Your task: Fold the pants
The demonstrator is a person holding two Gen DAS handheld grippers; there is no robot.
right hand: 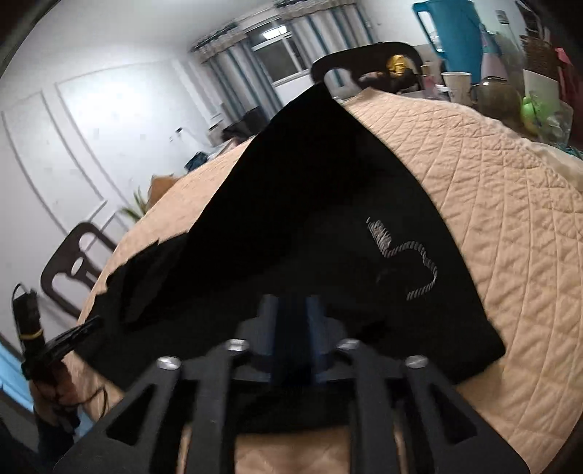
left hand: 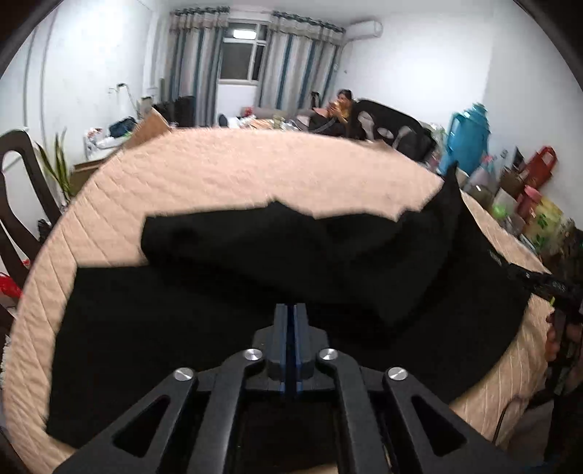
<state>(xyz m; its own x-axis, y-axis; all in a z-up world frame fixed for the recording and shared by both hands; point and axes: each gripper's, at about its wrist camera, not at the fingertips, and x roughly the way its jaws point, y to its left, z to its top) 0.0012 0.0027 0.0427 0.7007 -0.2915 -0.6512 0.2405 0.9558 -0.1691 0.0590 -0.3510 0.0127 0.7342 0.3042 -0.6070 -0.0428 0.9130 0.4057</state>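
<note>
Black fabric pants (left hand: 255, 291) sprawl half-folded on the quilted beige worktop (left hand: 255, 167), one leg bunched toward 12 o'clock; left tool (left hand: 290, 310) and right tool (right hand: 291, 310) are closed, whether pinching cloth is unclear; most folds appear left.

One pair of black pants (left hand: 255, 277) lies on one worktop (left hand: 255, 171) under a single quilted peach cover. Two claws work at it: the left claw (left hand: 290, 310) and the right claw (right hand: 291, 313). By the worktop's far edge stands one dark chair (right hand: 368, 60); by its left edge, another chair (right hand: 73, 269). At the far right corner stand one blue jug (right hand: 455, 32) and one white cup (right hand: 457, 85).
</note>
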